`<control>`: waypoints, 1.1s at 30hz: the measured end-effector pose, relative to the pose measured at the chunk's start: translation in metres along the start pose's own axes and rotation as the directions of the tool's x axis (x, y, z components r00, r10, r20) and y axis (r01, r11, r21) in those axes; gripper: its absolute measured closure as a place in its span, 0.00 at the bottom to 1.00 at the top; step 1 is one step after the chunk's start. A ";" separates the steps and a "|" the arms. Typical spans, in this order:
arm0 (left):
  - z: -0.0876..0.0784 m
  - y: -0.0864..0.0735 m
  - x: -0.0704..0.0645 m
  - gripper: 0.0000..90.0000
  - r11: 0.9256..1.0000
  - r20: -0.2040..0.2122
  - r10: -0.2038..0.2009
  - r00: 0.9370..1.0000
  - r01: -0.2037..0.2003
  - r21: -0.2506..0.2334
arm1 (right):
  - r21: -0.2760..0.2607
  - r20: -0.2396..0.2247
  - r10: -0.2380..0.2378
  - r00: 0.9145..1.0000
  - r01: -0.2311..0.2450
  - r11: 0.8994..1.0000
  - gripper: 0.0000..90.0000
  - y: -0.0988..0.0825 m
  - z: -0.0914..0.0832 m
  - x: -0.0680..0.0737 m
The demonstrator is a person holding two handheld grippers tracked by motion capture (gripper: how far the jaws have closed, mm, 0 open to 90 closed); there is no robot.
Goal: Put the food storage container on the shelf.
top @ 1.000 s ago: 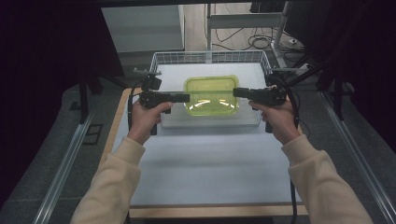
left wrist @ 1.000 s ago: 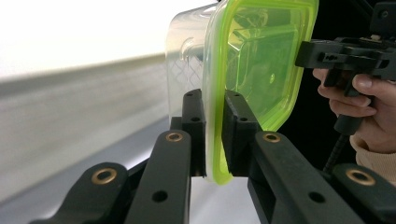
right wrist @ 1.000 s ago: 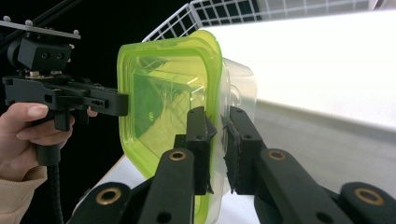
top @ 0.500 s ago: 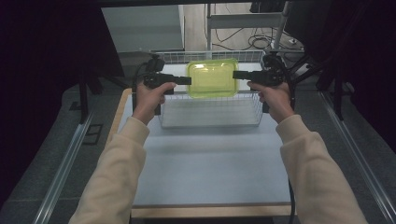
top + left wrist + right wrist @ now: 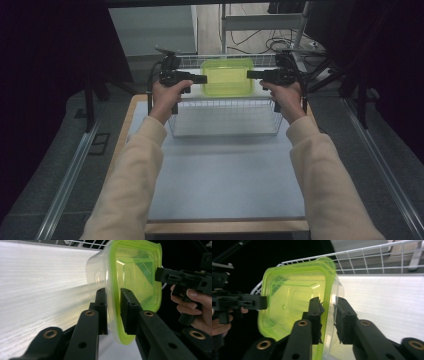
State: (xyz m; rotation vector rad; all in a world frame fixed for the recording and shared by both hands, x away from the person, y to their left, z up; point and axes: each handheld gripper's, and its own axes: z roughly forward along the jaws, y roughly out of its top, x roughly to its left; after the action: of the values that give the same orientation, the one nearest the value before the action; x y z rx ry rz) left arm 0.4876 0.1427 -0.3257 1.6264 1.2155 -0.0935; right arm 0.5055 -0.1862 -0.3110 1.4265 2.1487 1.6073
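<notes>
Green-lidded container held level above the far end of the wire basket, lid up, long axis running from left gripper to right gripper. Jaws at opposite rims, just easing apart; grip uncertain.

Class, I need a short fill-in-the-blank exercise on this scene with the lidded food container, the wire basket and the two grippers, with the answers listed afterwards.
1. The lid of the clear food container is ____ in colour.
2. The container is above the far part of a white wire ____.
3. The left gripper has one jaw on each side of the container's ____.
4. The right gripper meets the container on the side ____ the left gripper.

Missing words: green; basket; rim; opposite
</notes>
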 end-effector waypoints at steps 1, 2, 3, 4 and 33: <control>0.002 0.000 0.001 0.83 1.000 -0.006 -0.006 1.000 0.006 0.000 | 0.006 0.012 -0.007 1.000 0.007 1.000 0.79 0.000 0.002 0.000; 0.003 0.000 0.003 0.80 1.000 -0.007 -0.012 1.000 0.012 -0.002 | 0.013 0.030 0.002 1.000 -0.002 1.000 0.77 0.000 0.007 -0.002; 0.004 0.000 0.004 0.80 1.000 -0.007 -0.017 1.000 0.017 -0.003 | 0.013 0.030 0.002 1.000 -0.002 1.000 0.77 0.000 0.007 -0.002; 0.005 0.000 0.005 0.80 1.000 -0.008 -0.021 1.000 0.021 -0.007 | 0.010 0.030 0.008 1.000 -0.008 1.000 0.77 -0.001 0.008 -0.003; -0.086 -0.153 -0.038 0.24 0.961 -0.034 0.266 0.963 -0.268 -0.067 | -0.059 -0.060 -0.293 0.954 0.289 0.955 0.29 -0.134 -0.102 0.023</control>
State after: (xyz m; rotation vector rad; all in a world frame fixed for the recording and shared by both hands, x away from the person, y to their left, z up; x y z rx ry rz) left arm 0.3159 0.1719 -0.3687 1.7179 0.9960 0.1395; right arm 0.3534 -0.2415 -0.3629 0.9958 2.2124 1.6044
